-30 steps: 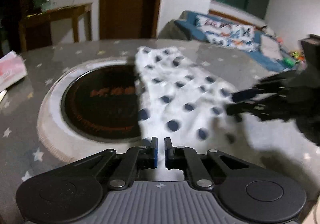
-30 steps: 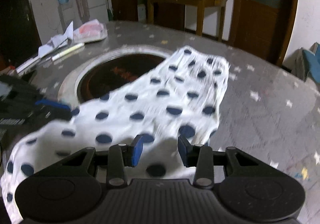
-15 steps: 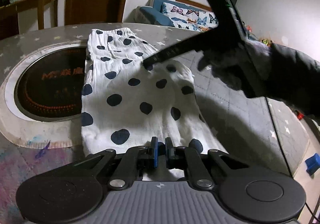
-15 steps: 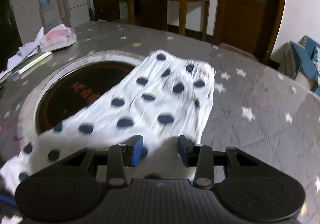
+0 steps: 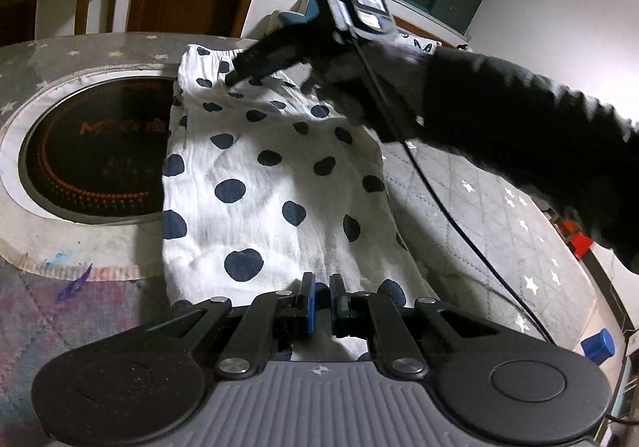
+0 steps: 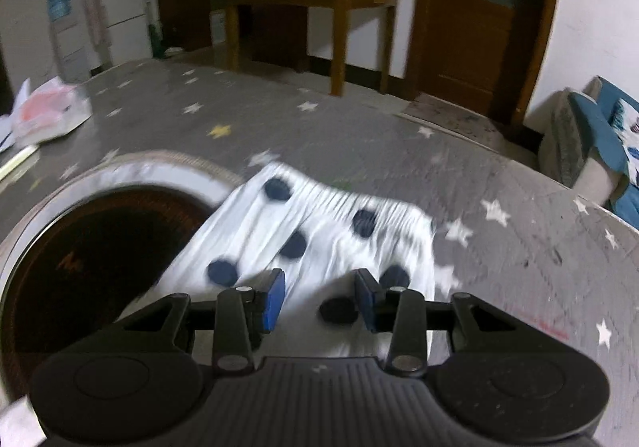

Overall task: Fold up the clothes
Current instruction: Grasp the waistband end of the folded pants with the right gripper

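Observation:
A white garment with navy dots (image 5: 271, 183) lies lengthwise on the table, its left edge overlapping the round inset. My left gripper (image 5: 322, 301) is shut on its near hem, with fabric pinched between the blue pads. My right gripper (image 5: 239, 76), held by a hand in a dark sleeve (image 5: 519, 119), reaches across to the garment's far gathered end. In the right wrist view, which is blurred, that gripper (image 6: 319, 299) stands open just above the dotted garment (image 6: 319, 235), nothing between its fingers.
A dark round hotplate (image 5: 92, 151) with a pale ring is set into the table (image 5: 499, 215), which has a grey star-print cover. A white bag and papers (image 6: 48, 115) lie at the far left. A cable (image 5: 447, 207) trails from the right gripper.
My right gripper has travelled along the garment from its near part to the far gathered end, still open. My left gripper keeps its hold and the garment now lies stretched out.

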Demonstrator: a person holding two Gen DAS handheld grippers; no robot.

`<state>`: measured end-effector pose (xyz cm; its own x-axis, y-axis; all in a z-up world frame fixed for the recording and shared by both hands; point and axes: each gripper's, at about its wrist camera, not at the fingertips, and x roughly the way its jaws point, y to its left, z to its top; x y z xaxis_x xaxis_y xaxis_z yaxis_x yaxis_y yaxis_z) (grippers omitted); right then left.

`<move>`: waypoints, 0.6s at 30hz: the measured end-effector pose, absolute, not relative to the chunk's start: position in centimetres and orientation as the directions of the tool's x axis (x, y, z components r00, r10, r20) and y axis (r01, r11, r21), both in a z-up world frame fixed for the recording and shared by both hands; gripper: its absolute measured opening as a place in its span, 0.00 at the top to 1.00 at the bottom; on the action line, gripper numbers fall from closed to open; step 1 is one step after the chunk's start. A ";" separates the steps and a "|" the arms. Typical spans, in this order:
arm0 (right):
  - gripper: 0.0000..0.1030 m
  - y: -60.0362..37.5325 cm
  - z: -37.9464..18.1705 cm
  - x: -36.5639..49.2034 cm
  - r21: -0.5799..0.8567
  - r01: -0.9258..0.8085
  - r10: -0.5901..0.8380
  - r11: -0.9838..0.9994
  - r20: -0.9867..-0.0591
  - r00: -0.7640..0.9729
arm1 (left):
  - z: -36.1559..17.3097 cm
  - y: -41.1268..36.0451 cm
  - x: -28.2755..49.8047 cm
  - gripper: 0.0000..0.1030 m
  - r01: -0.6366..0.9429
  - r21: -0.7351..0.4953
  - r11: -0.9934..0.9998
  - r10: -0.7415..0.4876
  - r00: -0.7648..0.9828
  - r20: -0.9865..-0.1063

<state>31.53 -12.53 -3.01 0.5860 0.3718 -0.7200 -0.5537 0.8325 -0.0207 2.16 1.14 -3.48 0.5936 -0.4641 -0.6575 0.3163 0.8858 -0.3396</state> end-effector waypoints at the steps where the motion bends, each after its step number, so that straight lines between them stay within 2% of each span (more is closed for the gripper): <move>1: 0.62 -12.2 -3.0 31.6 -0.024 -0.558 0.373 0.829 -0.720 0.585 | -3.5 1.2 2.2 0.92 0.316 -0.344 0.884 -0.467 0.592 -0.657; 15: 0.63 -7.3 -3.3 33.1 -0.072 -0.620 0.390 0.781 -0.720 0.575 | -3.9 1.6 2.6 0.92 0.312 -0.392 0.866 -0.500 0.581 -0.642; 18: 0.62 -7.4 -2.8 33.9 -0.025 -0.614 0.417 0.789 -0.712 0.565 | -3.8 1.5 2.5 0.92 0.310 -0.395 0.865 -0.501 0.580 -0.642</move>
<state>33.89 -7.38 -2.83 0.5649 0.4166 -0.7123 -0.6136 0.7892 -0.0250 2.52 1.54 -3.82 0.5796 -0.5015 -0.6423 0.3103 0.8647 -0.3951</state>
